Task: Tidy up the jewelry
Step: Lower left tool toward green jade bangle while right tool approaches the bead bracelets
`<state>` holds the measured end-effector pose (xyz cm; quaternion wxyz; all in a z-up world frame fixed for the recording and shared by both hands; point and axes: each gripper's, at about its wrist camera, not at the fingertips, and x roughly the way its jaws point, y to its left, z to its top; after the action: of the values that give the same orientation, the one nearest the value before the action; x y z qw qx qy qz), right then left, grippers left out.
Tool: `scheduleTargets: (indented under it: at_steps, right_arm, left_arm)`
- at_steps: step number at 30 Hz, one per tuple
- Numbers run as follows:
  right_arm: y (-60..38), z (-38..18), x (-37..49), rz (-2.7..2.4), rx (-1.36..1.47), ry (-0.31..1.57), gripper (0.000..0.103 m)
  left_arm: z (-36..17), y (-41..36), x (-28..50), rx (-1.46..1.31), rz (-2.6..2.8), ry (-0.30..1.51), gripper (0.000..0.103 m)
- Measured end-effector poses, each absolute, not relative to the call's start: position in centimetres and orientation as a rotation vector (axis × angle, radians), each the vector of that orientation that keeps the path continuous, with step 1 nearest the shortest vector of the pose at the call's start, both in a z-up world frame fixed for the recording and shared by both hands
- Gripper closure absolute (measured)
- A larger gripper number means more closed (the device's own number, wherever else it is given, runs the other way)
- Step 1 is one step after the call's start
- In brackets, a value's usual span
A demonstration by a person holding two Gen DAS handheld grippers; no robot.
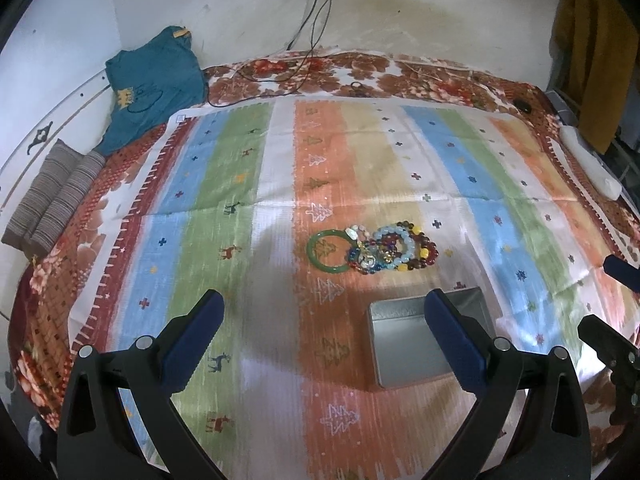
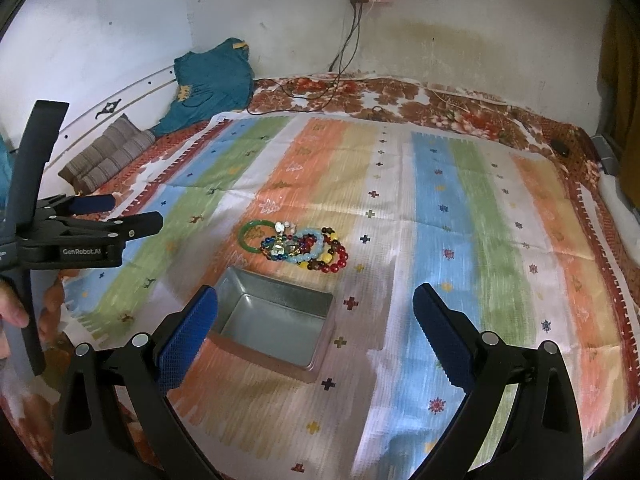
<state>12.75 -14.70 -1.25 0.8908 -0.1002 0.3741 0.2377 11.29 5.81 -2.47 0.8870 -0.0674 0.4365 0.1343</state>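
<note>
A pile of beaded bracelets lies on the striped cloth, with a green bangle against its left side. Just in front of the pile sits an open, empty metal tin. My left gripper hovers open and empty above the cloth, its right finger over the tin's corner. My right gripper is open too, held above the tin's near side with nothing between its fingers. The right wrist view shows the left gripper at the far left, held by a hand.
A teal garment and striped cushions lie at the back left. Cables run down from a wall socket onto the floral bedspread. A white object lies on the right edge, with yellow fabric hanging above it.
</note>
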Motion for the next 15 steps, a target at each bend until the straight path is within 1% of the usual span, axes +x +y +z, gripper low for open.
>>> scheduleTargets:
  at_steps: [9,15]
  right_arm:
    - [-13.8,-1.8,14.8,0.479,-0.211,0.808,0.004]
    - [-13.3,-2.3,16.3,0.474,-0.210,0.833,0.004]
  left_arm:
    - [-2.9,6.3,12.6,-0.130,0.287,0.929,0.005]
    - [-3.0,7.0,13.6,-0.179,0.284,0.930,0.005]
